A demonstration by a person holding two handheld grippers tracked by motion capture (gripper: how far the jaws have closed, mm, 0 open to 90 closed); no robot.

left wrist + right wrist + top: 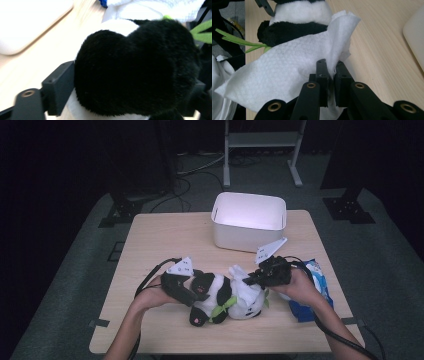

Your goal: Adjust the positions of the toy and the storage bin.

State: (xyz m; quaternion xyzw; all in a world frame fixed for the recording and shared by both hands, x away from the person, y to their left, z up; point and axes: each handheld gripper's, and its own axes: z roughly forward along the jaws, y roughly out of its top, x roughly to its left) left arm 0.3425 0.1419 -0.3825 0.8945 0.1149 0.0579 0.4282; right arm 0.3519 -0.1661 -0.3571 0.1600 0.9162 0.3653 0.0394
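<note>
Left claw (196, 292): jaws standing wide around the black-and-white plush panda toy (135, 72).
Right claw (331, 66): pinching the white paper tissue (287, 67), draping over the panda.

Both forearms are entering from the bottom edge of the high view, angled inward toward each other. The left tool (192, 292) is lying low and level, its jaws standing apart. The right tool (255, 279) is pointing left, its jaws nearly pressed together.
</note>
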